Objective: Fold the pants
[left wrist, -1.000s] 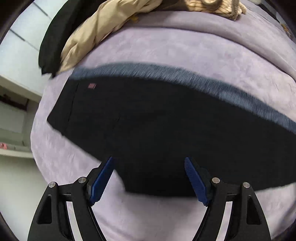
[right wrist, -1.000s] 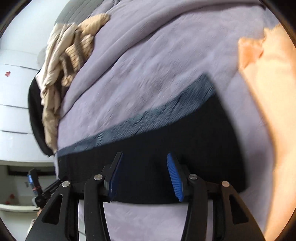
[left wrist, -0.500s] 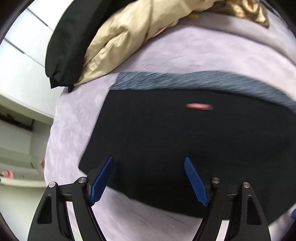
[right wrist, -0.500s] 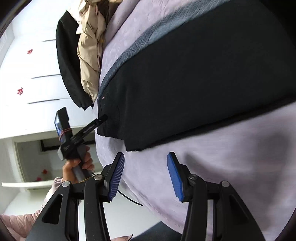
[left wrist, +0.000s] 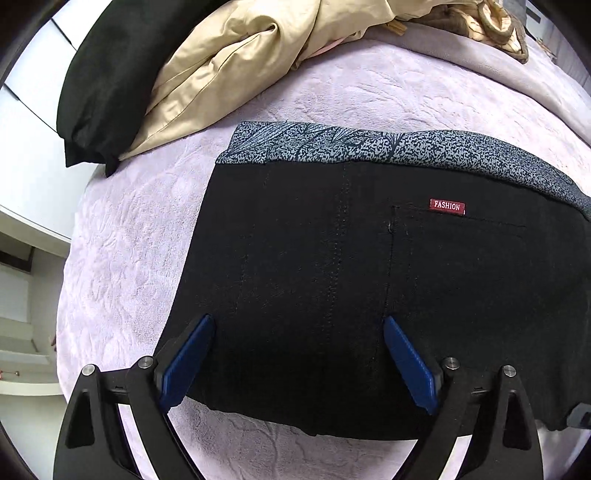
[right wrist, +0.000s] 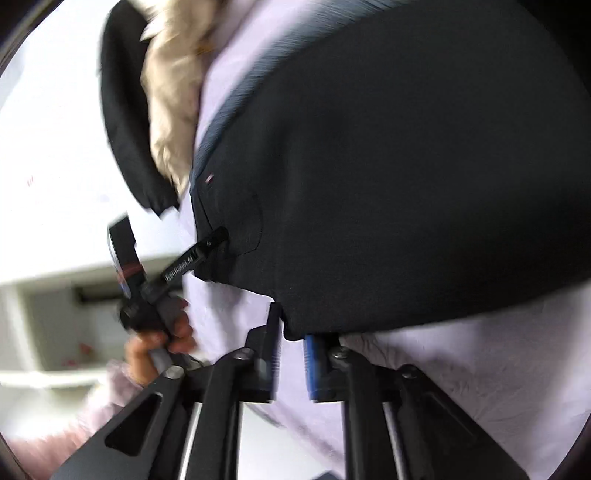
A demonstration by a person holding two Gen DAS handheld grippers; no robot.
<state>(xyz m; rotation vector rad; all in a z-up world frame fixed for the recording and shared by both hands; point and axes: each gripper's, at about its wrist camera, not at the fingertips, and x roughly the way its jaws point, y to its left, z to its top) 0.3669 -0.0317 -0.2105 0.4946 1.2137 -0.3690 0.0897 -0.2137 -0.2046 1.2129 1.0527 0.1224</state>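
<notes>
The black pants lie flat on a lilac bedspread, with a grey patterned waistband and a red "FASHION" label. My left gripper is open, hovering over the near edge of the pants with the fabric showing between its blue pads. In the right wrist view the pants fill the upper frame, blurred. My right gripper has its jaws nearly closed at the near corner edge of the pants; the fabric hangs into the gap. The left gripper also shows there, at the pants' left edge.
A beige garment and a black garment are piled at the far left of the bed. More beige cloth lies at the far right. White cabinets stand beyond the bed's left edge.
My left gripper has moved in over the waistband end of the pants. My right gripper has swung to the near corner and its jaws have closed from wide open to a narrow gap.
</notes>
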